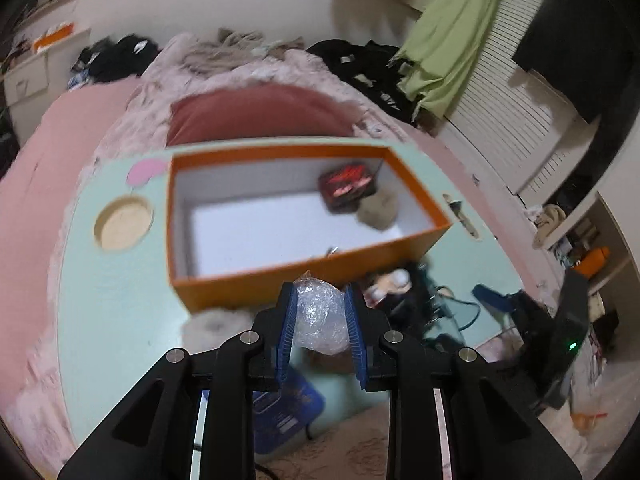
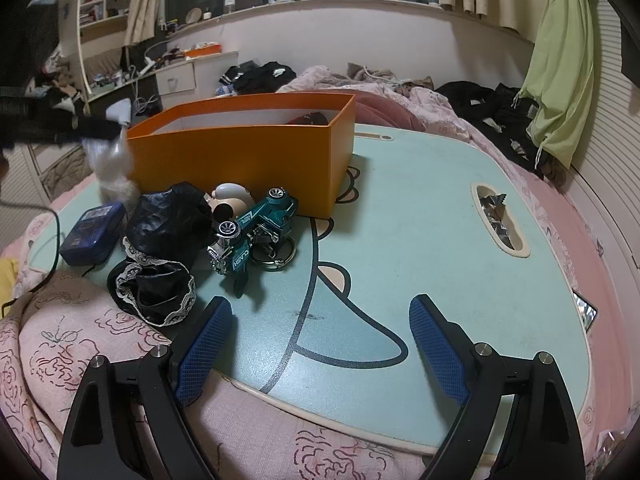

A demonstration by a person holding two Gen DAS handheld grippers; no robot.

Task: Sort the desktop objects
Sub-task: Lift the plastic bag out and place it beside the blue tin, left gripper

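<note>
My left gripper [image 1: 320, 300] is shut on a crumpled clear plastic wad [image 1: 320, 316], held above the table near the front wall of the orange box [image 1: 304, 284]. Inside the box lie a black-and-red packet [image 1: 347, 187] and a tan fuzzy lump [image 1: 378, 209]. My right gripper [image 2: 320, 320] is open and empty, low over the near edge of the mint-green lap table [image 2: 420, 216]. Ahead of it lie a teal toy car [image 2: 252, 232], a key ring [image 2: 276, 258], a black lace-trimmed cloth [image 2: 160, 248], a round beige toy [image 2: 230, 200] and a blue tin [image 2: 94, 232]. The orange box also shows in the right wrist view [image 2: 240, 160].
The table rests on a pink bed with rumpled bedding. It has a round cup recess [image 1: 123, 223] and a slot with foil scraps [image 2: 498, 220]. A white fluffy object [image 2: 116, 184] lies left of the box. Dark clothes [image 2: 492, 108] and a green cloth [image 2: 560, 64] lie behind.
</note>
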